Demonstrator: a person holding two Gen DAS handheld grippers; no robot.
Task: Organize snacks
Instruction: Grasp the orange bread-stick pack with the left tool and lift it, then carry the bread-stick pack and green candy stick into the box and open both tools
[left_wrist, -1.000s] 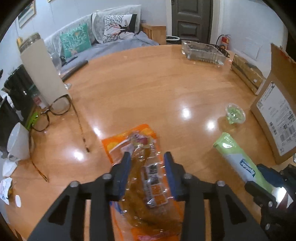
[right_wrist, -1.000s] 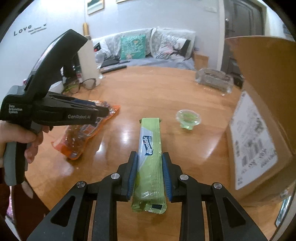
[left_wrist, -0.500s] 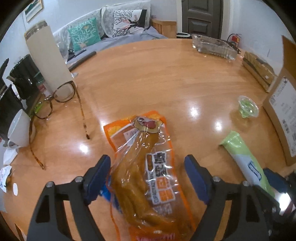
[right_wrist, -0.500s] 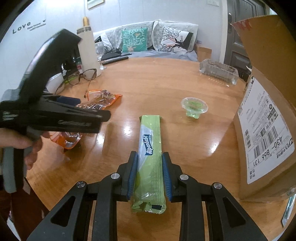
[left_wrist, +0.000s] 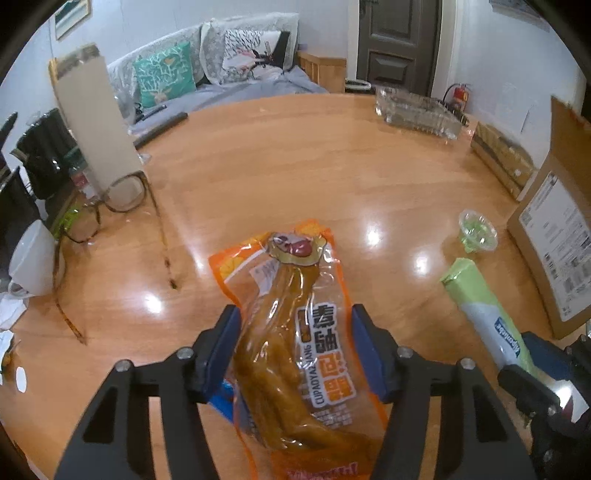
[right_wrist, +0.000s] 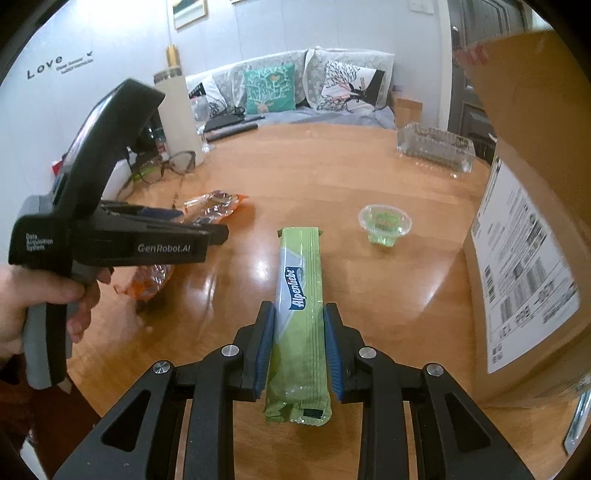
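Cardboard box (right_wrist: 532, 236) at right edge of table (left_wrist: 295, 177), barcoded shipping label, text unreadable. Left gripper (left_wrist: 295, 347), marked "GenRobot.AI", closing around orange "CUPAOYAZHANG" pouch (left_wrist: 295, 332). Right gripper (right_wrist: 299, 347) clamped on green "Alpenliebe" stick (right_wrist: 300, 295). Jelly cup (right_wrist: 384, 223) near box.

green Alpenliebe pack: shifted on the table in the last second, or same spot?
No. In the right wrist view the Alpenliebe pack keeps its spot by the jelly cup, clamped in the right gripper.

Right gripper (right_wrist: 298, 345) jaws clamp green candy pack (right_wrist: 300, 295); cardboard box (right_wrist: 532, 236) beside.
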